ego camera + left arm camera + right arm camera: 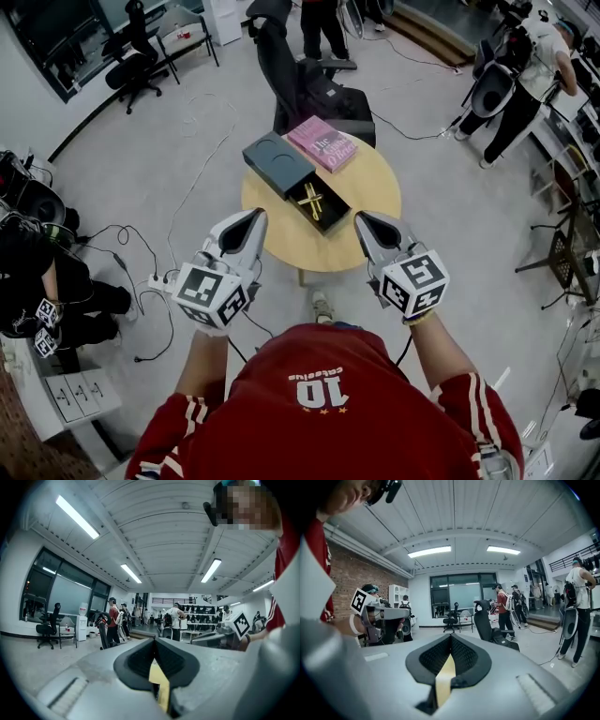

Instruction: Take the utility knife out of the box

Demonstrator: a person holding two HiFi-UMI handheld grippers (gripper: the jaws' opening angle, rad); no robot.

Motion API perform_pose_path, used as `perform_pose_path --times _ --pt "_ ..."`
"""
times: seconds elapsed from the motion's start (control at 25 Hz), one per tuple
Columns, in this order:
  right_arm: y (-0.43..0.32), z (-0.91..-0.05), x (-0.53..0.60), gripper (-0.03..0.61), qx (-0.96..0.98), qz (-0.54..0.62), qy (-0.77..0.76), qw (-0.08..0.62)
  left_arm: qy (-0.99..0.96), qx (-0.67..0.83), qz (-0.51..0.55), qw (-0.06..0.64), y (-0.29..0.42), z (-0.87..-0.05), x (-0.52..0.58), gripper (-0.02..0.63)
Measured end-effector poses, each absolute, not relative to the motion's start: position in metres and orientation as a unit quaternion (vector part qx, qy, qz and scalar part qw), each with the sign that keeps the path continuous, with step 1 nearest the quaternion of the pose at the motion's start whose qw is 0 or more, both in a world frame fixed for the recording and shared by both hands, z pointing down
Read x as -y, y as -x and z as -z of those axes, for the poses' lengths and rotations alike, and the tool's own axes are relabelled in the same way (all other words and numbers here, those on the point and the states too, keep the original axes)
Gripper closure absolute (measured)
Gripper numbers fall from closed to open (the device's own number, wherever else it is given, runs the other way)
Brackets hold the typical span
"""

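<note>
The left hand-held gripper and right hand-held gripper are held pressed together, empty, at the round bench's near edge. The gold utility knife is seen lying inside the slid-open dark box.

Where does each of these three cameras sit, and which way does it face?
Head view: on the person's head, looking steeply down at the round wooden table and open dark grey box; shows red jersey, left hand-held gripper, right hand-held gripper.
Left gripper view: rides that hand-held gripper, faces level across the room; own shut jaws.
Right gripper view: likewise, facing windows; own shut jaws.
Shared: each gripper view catches the other hand-held gripper to one side.
</note>
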State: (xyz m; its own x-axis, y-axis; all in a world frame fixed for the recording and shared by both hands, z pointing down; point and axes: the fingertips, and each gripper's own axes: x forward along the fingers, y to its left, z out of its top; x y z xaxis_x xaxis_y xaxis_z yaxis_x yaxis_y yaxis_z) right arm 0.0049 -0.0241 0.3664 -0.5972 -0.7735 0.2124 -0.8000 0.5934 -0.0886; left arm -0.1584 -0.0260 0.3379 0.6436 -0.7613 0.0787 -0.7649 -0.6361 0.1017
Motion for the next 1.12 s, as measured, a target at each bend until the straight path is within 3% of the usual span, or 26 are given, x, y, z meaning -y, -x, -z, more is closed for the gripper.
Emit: perform_pose_path --times 1.12 --pt "-0.033 -0.386 0.177 0.578 0.937 -0.083 -0.335 0.059 -0.875 0.480 -0.028 0.046 0.103 -0.342 0.160 0.611"
